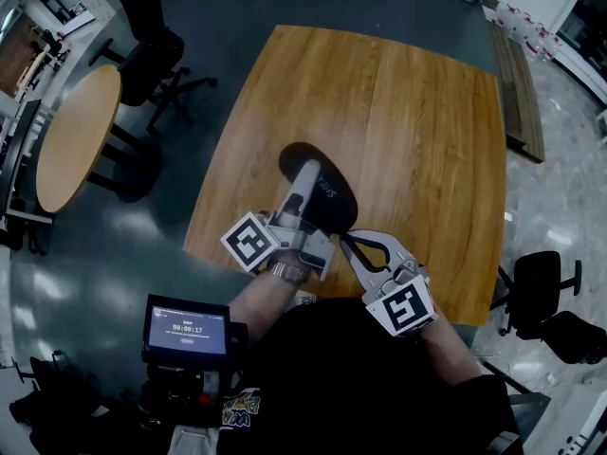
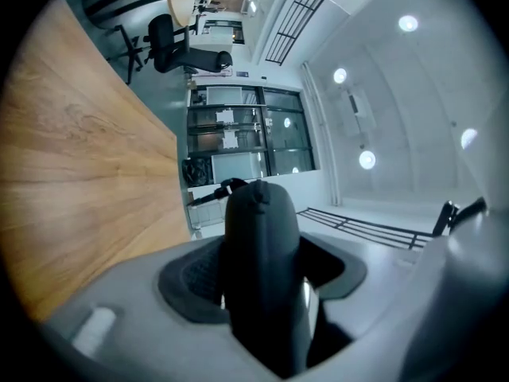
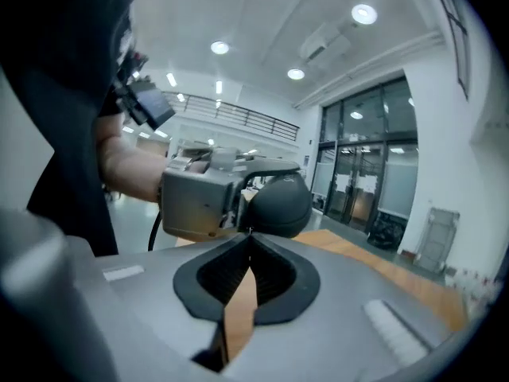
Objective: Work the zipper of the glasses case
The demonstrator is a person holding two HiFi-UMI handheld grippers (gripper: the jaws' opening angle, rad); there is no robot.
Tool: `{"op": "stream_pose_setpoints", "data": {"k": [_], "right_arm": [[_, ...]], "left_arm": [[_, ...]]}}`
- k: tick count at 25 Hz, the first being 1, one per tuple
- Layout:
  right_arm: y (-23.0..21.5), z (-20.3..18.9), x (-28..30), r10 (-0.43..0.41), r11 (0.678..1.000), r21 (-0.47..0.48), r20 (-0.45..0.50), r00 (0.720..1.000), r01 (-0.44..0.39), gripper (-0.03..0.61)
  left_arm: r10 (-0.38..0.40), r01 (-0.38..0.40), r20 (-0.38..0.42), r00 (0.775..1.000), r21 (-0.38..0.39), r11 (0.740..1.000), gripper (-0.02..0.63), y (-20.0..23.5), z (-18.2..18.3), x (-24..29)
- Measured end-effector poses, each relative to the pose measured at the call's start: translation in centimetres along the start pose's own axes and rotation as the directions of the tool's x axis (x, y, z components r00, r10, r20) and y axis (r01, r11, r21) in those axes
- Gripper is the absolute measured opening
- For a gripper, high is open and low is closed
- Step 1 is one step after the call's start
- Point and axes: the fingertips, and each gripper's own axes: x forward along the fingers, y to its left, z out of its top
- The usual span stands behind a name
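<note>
A black oval glasses case (image 1: 327, 197) is held above the wooden table (image 1: 408, 112), near its front edge. My left gripper (image 1: 305, 183) is shut on the case, one grey finger lying across its top. In the left gripper view the dark case (image 2: 262, 293) fills the gap between the pads and stands up past them. My right gripper (image 1: 347, 242) is shut, with its tips at the case's near end. In the right gripper view its closed tips (image 3: 249, 233) meet just under the case (image 3: 282, 205). Whether they pinch the zipper pull I cannot tell.
A round wooden table (image 1: 76, 136) and a black office chair (image 1: 152, 55) stand on the floor to the left. Another chair (image 1: 545, 301) is at the right. A small screen unit (image 1: 187, 330) hangs at the person's chest.
</note>
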Motion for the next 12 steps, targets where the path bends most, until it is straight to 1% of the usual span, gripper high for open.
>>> {"op": "stream_pose_setpoints", "data": {"k": [1, 3, 4, 6, 7, 8, 9, 11, 12], "right_arm": [[-0.8, 0.0, -0.4, -0.028, 0.996, 0.08, 0.025, 0.999, 0.026, 0.006], [-2.9, -0.5, -1.5, -0.097, 0.971, 0.223, 0.052, 0.994, 0.083, 0.006], [-4.1, -1.0, -2.1, -0.135, 0.956, 0.269, 0.061, 0.989, 0.114, 0.006], [-6.2, -1.4, -3.3, -0.204, 0.928, 0.331, 0.075, 0.976, 0.169, 0.006], [-7.0, -1.4, -3.7, -0.225, 0.92, 0.344, 0.081, 0.971, 0.185, 0.006], [-7.4, -1.3, -4.1, -0.234, 0.92, 0.341, 0.089, 0.968, 0.191, 0.006], [-7.5, -0.9, -4.3, -0.229, 0.927, 0.327, 0.103, 0.968, 0.184, 0.006], [-6.9, 0.2, -4.5, -0.181, 0.949, 0.285, 0.144, 0.973, 0.135, 0.006], [-6.4, 0.9, -4.5, -0.154, 0.958, 0.265, 0.164, 0.974, 0.107, 0.006]], "left_arm": [[0.0, 0.0, -0.01, 1.0, 0.003, 1.0, 0.272, -0.1, 0.1, -0.1], [-0.014, 0.014, -0.066, 0.998, -0.005, 1.0, 0.278, -0.3, -0.4, -0.3], [-0.029, 0.027, -0.114, 0.993, -0.014, 1.0, 0.279, -0.4, -1.0, -0.4], [-0.068, 0.064, -0.218, 0.973, -0.025, 0.998, 0.276, -0.8, -2.7, -0.7], [-0.089, 0.086, -0.259, 0.962, -0.022, 0.996, 0.275, -1.1, -3.5, -1.0], [-0.114, 0.114, -0.29, 0.95, -0.015, 0.993, 0.275, -1.5, -4.2, -1.3], [-0.145, 0.152, -0.318, 0.937, -0.003, 0.988, 0.275, -1.9, -4.9, -1.5], [-0.208, 0.237, -0.366, 0.907, 0.038, 0.971, 0.265, -3.2, -6.0, -1.8], [-0.23, 0.271, -0.375, 0.898, 0.06, 0.961, 0.282, -3.7, -6.3, -1.9]]}}
